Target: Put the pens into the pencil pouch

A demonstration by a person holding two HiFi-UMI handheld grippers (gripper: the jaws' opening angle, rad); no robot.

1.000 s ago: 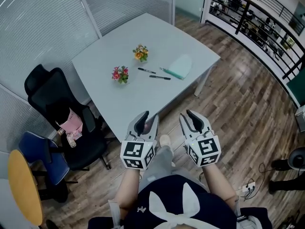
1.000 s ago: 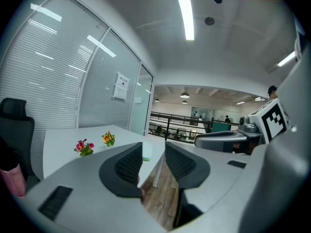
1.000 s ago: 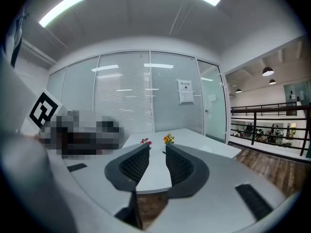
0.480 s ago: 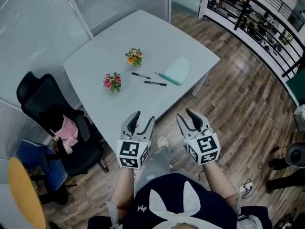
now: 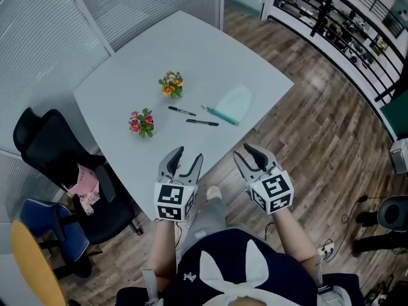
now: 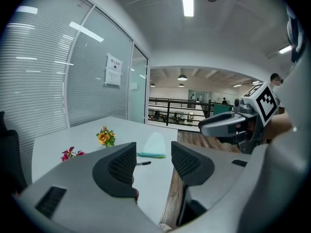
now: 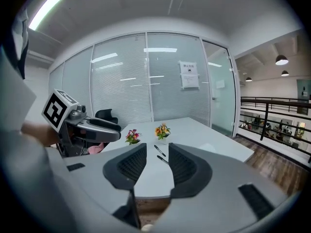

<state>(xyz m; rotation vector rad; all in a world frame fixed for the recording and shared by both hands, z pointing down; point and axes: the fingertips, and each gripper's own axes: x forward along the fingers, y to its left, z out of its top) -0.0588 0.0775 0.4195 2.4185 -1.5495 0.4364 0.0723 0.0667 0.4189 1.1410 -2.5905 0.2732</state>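
Two black pens (image 5: 182,111) (image 5: 202,122) lie on the pale grey table (image 5: 127,62), just left of a mint-green pencil pouch (image 5: 233,104). My left gripper (image 5: 186,156) hovers over the table's near edge, well short of the pens. Its jaws have just been opening and hold nothing. My right gripper (image 5: 248,153) hangs beside it over the wooden floor, off the table's edge, jaws also just opened and empty. The left gripper view shows one pen (image 6: 143,163) and the pouch (image 6: 155,144) beyond the open jaws. Both pens (image 7: 160,150) (image 7: 163,159) appear in the right gripper view.
An orange flower pot (image 5: 170,85) and a pink one (image 5: 141,122) stand on the table left of the pens. A black office chair (image 5: 51,152) and a blue chair (image 5: 44,228) are at the left. A railing (image 5: 331,18) runs at the far right.
Both grippers have moved forward and lower toward the table's near edge. Their jaws stand wider than a second ago. The pens and pouch have not moved.
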